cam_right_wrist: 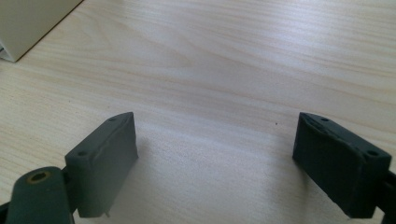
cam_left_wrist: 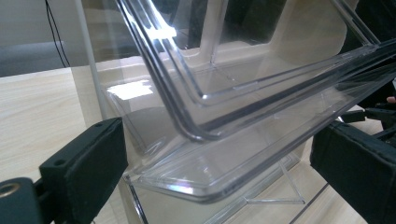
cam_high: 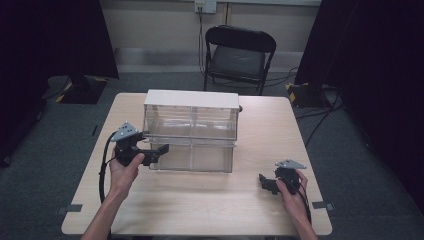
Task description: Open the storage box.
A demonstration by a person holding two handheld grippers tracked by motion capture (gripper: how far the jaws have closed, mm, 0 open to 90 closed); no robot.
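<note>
Wooden table (cam_high: 210,200), frame centre: left gripper (cam_high: 159,150) jaws spread around clear drawer (cam_left_wrist: 224,154) front, unclamped; right gripper (cam_high: 263,183) released, idle. Next: probably clamp and pull.

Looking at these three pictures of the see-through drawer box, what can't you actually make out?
- Drawer box, high view: whether the drawers hold anything; glare and clear plastic blur the insides.
- Left gripper, high view: whether its tips touch the box; too small to tell.
- Left gripper view: the box's top and right side, cut off by the frame.
- Chair, high view: its feet, hidden behind the box and table.
</note>
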